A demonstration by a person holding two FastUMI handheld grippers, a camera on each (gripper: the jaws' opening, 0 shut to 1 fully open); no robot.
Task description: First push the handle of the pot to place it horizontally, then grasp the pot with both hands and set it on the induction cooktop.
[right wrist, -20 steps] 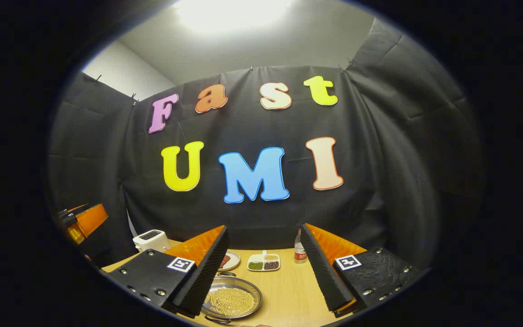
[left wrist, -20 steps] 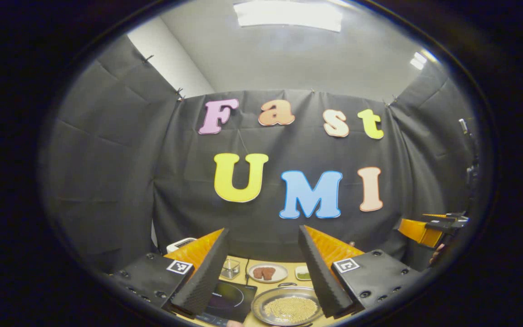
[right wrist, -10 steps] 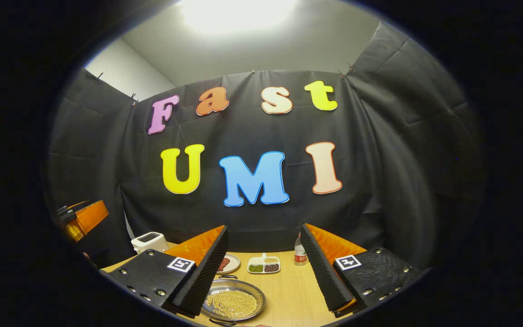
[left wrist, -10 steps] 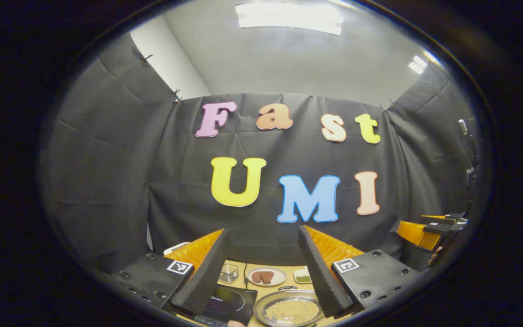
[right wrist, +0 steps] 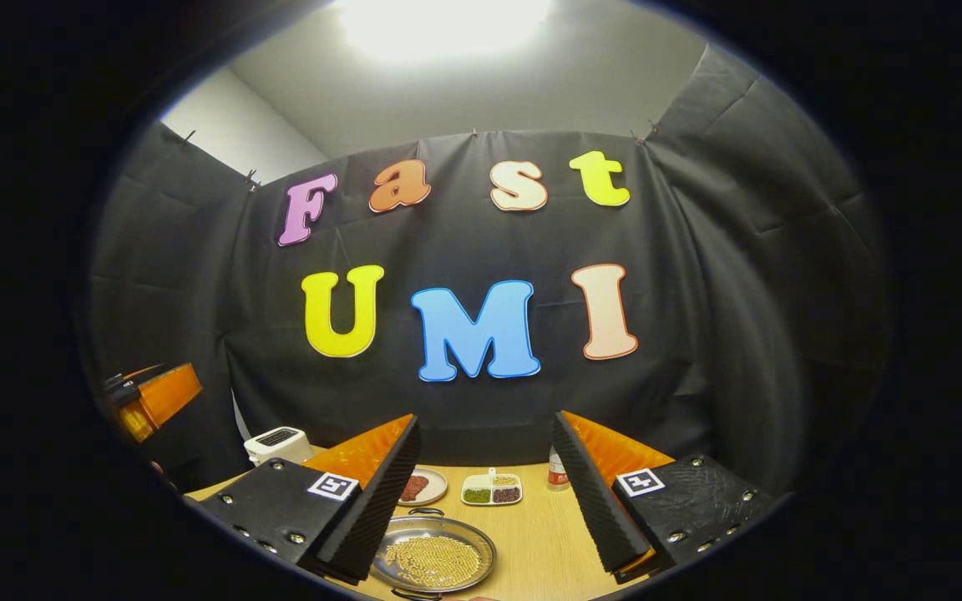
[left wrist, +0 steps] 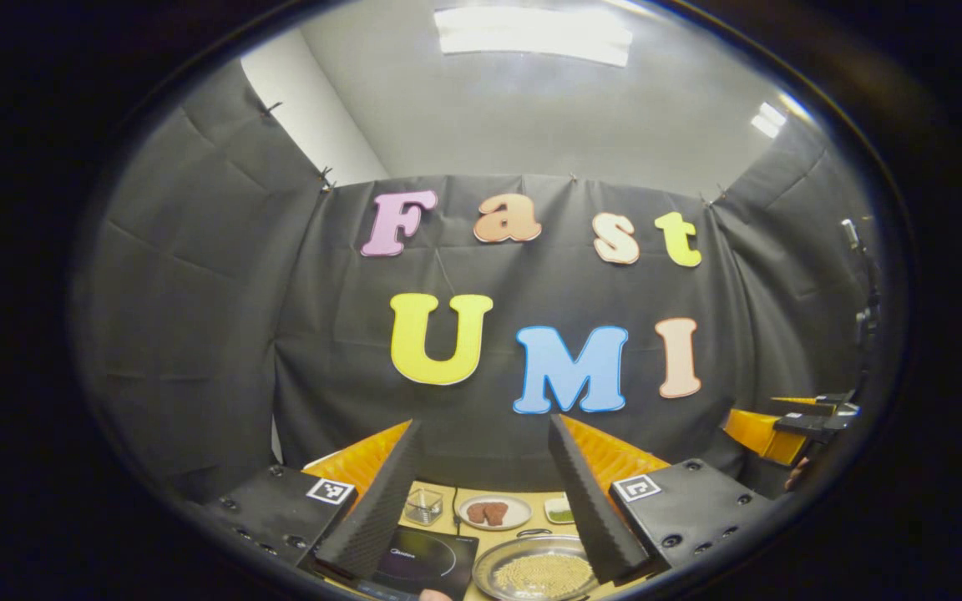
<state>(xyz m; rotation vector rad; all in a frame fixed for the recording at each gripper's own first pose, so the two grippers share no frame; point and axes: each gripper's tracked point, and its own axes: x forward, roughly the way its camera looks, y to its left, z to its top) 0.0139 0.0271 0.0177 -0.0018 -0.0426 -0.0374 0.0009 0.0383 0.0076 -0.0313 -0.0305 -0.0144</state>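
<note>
Your left gripper [left wrist: 481, 492] and right gripper [right wrist: 485, 492] are both spread wide and empty above the pot [right wrist: 433, 562], right of the induction cooktop [left wrist: 422, 561].

Toaster [right wrist: 279, 443], bottle [right wrist: 557, 473], meat plate [left wrist: 493, 512], glass [left wrist: 424, 506].

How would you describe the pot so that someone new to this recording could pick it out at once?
Start at the wooden table below the black cloth wall. The pot is the shallow round metal pan nearest the camera, right of the black induction cooktop in the left gripper view. Unlike the small white plate and divided dish behind it, it is steel, has loop handles and holds yellow grains.
</note>
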